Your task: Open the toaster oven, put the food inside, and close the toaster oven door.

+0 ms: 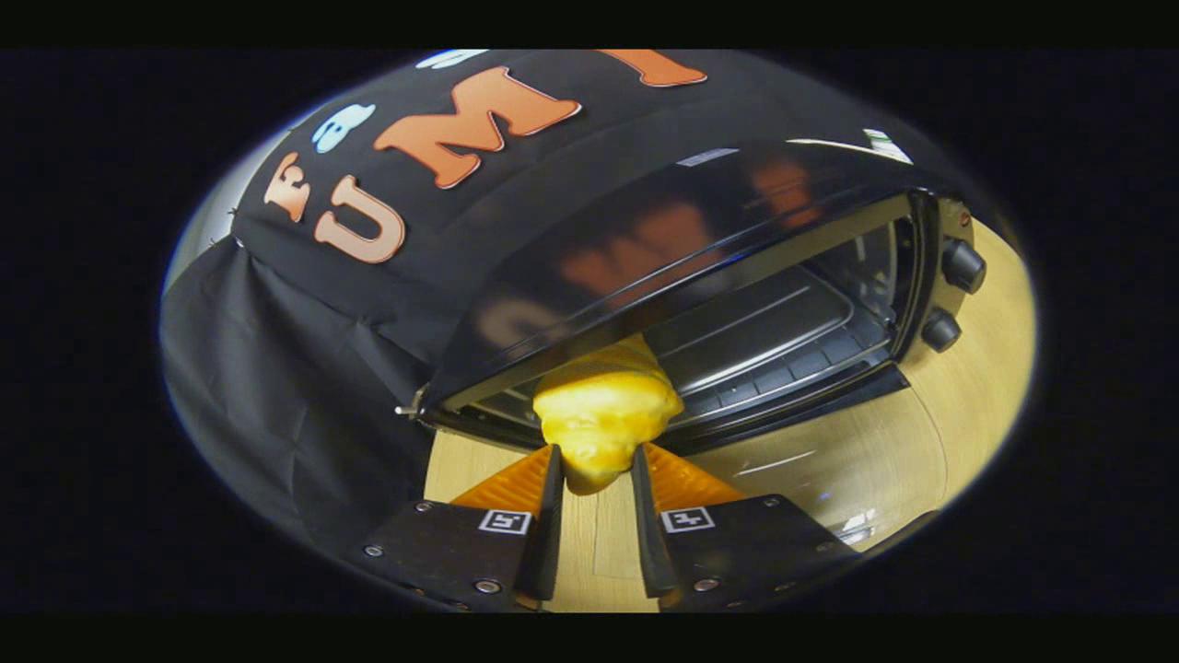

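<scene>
Hand-held gripper [597, 460] pinches yellow food [603, 414] between both fingers, holding it level at mouth of open toaster oven [700, 230], just over rack [774, 345]; door dropped for access; tabletop [921, 433] beneath.

The food [603, 419] pinched between both fingers of my gripper [597, 471] was bright yellow, lumpy and glossy, its far end ridged in a deeper golden orange. My toaster oven [700, 276] was glossy black, its top mirroring blurred orange shapes, with two black knobs [953, 296] and grey metal inside. The table [930, 433] showed pale, wood-grained yellow.
</scene>
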A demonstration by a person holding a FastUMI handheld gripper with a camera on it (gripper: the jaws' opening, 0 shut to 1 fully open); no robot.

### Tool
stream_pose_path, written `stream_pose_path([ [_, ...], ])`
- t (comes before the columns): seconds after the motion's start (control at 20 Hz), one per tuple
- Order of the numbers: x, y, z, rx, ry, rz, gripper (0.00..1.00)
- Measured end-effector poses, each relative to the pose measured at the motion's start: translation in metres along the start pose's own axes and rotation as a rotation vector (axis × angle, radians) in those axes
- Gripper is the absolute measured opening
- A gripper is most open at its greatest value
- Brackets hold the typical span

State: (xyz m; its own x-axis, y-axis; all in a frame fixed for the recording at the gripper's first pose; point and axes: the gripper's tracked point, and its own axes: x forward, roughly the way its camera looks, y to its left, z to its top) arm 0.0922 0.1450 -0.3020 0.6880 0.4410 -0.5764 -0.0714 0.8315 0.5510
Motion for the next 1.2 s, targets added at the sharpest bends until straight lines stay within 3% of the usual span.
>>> stream_pose_path([
  [0.5, 0.031, -0.006, 0.033, 0.078, -0.115, -0.03, 0.39],
  [0.75, 0.039, -0.011, 0.041, 0.062, -0.167, -0.079, 0.49],
  [0.85, 0.034, -0.012, 0.037, 0.042, -0.163, -0.095, 0.59],
  [1.05, 0.01, -0.012, 0.026, -0.023, -0.156, -0.127, 0.97],
  [1.2, -0.016, -0.013, 0.014, -0.096, -0.142, -0.153, 0.99],
])
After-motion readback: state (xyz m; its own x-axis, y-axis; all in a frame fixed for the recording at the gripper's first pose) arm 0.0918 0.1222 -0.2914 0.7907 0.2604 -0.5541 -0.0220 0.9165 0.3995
